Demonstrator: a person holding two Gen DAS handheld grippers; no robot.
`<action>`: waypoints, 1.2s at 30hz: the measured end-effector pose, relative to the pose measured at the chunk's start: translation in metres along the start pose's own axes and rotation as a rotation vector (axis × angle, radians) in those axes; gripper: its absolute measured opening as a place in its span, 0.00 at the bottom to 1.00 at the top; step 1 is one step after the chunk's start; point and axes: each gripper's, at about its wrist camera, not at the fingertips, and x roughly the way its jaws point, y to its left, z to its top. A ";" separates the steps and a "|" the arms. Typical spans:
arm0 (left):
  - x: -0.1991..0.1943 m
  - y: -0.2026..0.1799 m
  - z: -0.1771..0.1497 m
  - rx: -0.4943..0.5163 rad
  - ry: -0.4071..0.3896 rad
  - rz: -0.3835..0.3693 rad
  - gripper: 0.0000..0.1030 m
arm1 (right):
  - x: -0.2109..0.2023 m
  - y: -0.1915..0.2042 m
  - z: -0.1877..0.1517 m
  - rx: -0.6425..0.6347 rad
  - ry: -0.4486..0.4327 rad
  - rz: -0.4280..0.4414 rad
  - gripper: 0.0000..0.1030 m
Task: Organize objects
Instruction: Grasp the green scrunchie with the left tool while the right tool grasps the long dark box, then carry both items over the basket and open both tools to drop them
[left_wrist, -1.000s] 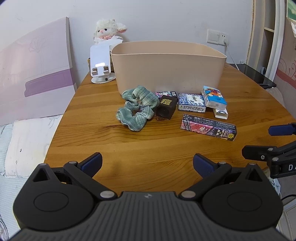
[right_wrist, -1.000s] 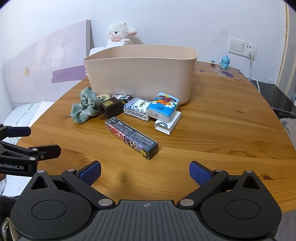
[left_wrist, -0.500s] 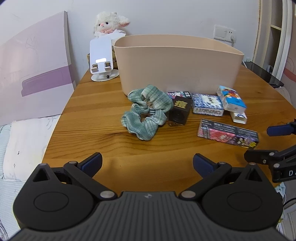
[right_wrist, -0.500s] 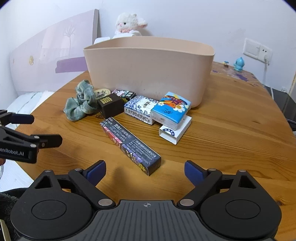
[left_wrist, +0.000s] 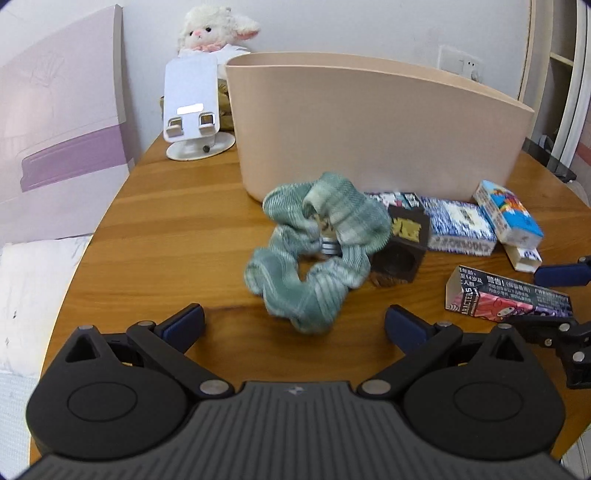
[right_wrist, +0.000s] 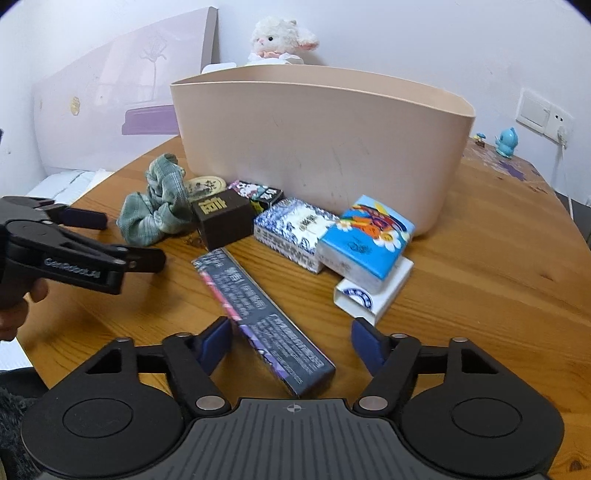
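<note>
Scattered small objects lie on the wooden table in front of a beige plastic bin, none of them inside it as far as the views show. Nearest the left tool is a green plaid scrunchie, crumpled on the wood just ahead of the tool's blue pads; the left jaws stand wide apart with nothing between them. Beside the scrunchie sits a dark brown cube box, touching it, and behind that a small patterned box and a round cream tin lie against the bin's foot. Further along are a blue-and-white patterned box and a bright blue cartoon box, the latter resting partly on a flat white box. A long dark carton lies at a slant toward the right tool, its near end between the blue pads, which are closing but do not press on it. On the far side of the table stand a white phone stand and a plush lamb.
</note>
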 end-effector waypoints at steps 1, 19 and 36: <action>0.002 0.001 0.002 -0.004 -0.007 -0.001 1.00 | 0.001 0.001 0.001 -0.004 -0.004 0.003 0.58; 0.001 -0.010 0.010 0.009 -0.060 -0.014 0.21 | 0.001 0.014 0.004 -0.092 -0.037 0.044 0.22; -0.067 -0.032 0.036 0.036 -0.147 0.017 0.20 | -0.060 -0.028 0.037 -0.006 -0.174 0.072 0.22</action>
